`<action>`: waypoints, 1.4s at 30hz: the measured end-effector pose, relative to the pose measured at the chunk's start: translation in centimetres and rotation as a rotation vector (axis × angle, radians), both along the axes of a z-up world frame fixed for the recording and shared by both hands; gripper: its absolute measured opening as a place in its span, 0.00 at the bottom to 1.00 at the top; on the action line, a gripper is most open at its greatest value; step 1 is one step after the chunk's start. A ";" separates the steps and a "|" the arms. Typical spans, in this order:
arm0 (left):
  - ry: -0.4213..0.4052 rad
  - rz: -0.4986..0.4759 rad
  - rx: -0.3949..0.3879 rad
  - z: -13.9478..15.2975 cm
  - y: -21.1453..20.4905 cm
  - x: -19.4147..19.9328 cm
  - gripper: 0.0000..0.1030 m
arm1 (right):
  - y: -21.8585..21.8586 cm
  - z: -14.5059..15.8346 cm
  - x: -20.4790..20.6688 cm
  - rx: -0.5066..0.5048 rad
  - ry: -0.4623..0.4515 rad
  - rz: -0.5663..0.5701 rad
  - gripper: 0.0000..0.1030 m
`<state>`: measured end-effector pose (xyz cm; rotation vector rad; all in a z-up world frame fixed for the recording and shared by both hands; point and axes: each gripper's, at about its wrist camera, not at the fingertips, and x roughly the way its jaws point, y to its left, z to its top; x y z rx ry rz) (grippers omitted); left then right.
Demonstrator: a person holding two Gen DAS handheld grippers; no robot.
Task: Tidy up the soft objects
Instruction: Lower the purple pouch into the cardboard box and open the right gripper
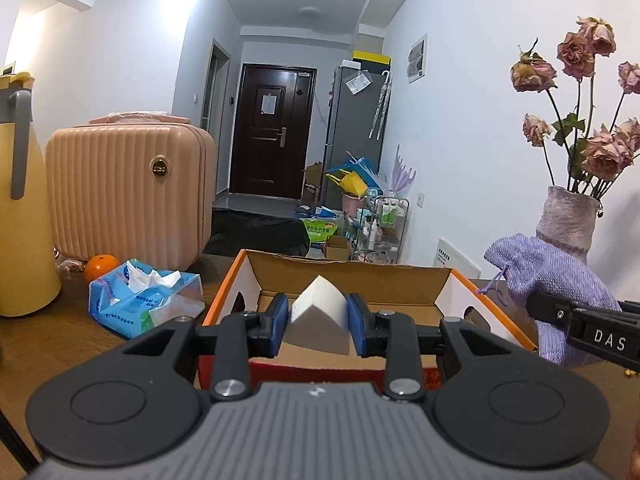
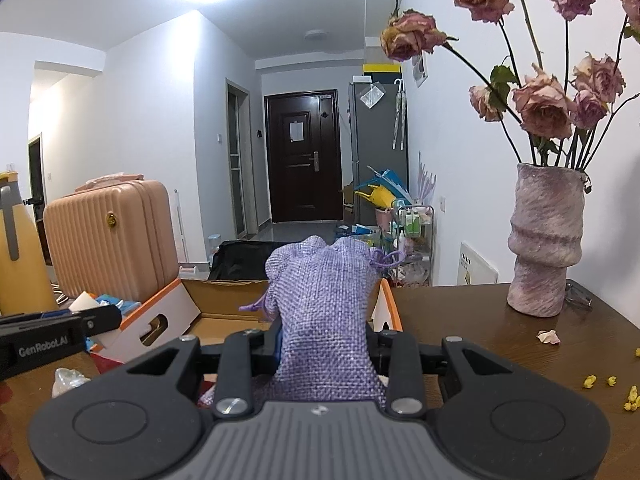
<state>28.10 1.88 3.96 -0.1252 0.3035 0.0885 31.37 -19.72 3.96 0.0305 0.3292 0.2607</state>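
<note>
My left gripper (image 1: 318, 316) is shut on a white sponge block (image 1: 320, 306) and holds it over the open cardboard box (image 1: 352, 280) with orange-edged white sides. My right gripper (image 2: 324, 340) is shut on a purple drawstring pouch (image 2: 324, 308), held upright at the box's right side (image 2: 386, 308). The pouch also shows at the right in the left wrist view (image 1: 548, 276), with the right gripper's finger (image 1: 580, 320) across it. The left gripper's finger (image 2: 60, 328) and the sponge (image 2: 86, 302) show at the left in the right wrist view.
On the brown table stand a blue tissue pack (image 1: 146, 300), an orange (image 1: 100, 266), a pink suitcase (image 1: 128, 188), a yellow jug (image 1: 20, 216) and a vase of dried roses (image 2: 546, 244). Petals and yellow crumbs (image 2: 600, 380) lie at the right.
</note>
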 end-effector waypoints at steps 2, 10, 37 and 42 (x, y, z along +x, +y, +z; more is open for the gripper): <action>0.002 0.003 0.000 0.0 0.0 0.5 0.32 | 0.2 -0.1 0.5 0.000 0.005 0.001 0.30; 0.008 0.015 -0.010 -0.2 0.5 2.2 0.32 | 1.0 -0.6 2.3 -0.005 0.027 0.006 0.30; 0.055 0.033 -0.007 -1.4 1.7 8.6 0.32 | 3.5 -3.1 8.8 -0.038 0.139 0.005 0.31; 0.068 0.032 0.001 -1.8 1.9 9.8 0.32 | 4.1 -3.8 9.6 -0.058 0.159 0.012 0.31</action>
